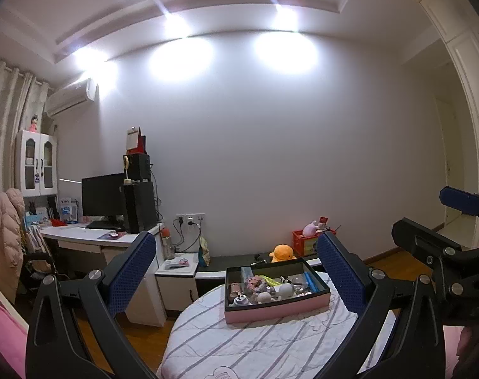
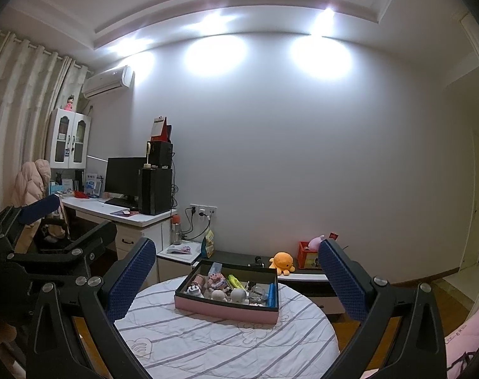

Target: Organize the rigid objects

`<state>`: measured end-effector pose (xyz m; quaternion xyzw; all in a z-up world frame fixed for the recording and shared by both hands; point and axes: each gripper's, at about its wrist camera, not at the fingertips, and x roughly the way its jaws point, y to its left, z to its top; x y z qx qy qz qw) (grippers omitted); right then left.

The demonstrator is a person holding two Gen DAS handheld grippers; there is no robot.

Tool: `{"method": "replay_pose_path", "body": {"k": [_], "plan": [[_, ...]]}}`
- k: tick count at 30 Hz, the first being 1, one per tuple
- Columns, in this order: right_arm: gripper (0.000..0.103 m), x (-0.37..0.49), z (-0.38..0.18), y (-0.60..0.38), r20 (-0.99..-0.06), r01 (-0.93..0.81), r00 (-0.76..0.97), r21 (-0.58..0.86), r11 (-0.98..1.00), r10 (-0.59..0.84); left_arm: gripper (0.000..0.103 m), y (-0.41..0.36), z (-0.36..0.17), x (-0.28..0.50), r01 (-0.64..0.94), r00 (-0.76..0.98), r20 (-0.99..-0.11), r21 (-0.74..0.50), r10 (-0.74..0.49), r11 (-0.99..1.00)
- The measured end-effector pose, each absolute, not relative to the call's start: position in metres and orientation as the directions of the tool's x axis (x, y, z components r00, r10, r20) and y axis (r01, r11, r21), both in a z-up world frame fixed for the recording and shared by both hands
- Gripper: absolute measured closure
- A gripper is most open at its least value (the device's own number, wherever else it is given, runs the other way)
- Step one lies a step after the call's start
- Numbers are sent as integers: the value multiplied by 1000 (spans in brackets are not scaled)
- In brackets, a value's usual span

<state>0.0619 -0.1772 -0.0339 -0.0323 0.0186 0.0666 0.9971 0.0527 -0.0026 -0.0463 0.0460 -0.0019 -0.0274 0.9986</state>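
Observation:
A pink box with a black inside (image 1: 275,311) (image 2: 220,309) sits on a round table with a striped white cloth (image 1: 239,344) (image 2: 207,344). It holds several small items: white round figures (image 1: 285,290) (image 2: 238,295), a yellow marker (image 2: 234,281), a blue pen (image 2: 272,293) (image 1: 311,281). My left gripper (image 1: 236,252) is open and empty, held above and before the box. My right gripper (image 2: 237,255) is open and empty too. The right gripper shows at the right edge of the left wrist view (image 1: 428,227); the left gripper shows at the left of the right wrist view (image 2: 65,221).
A desk (image 2: 119,214) with a monitor (image 2: 124,177) and speakers stands at the left, with a chair and pink coat (image 2: 34,180). A low bench behind the table holds an orange plush (image 2: 282,262) and a red box (image 2: 307,255). A pink bed edge (image 2: 466,341) lies at right.

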Motion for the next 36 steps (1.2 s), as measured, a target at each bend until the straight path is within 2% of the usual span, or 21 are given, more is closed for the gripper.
{"method": "replay_pose_path", "body": {"k": [36], "plan": [[0,64,-40,-173,-56,-130,990,-47,990,127,0,-7,-47,55,29,999,13,132,-31,991]]}}
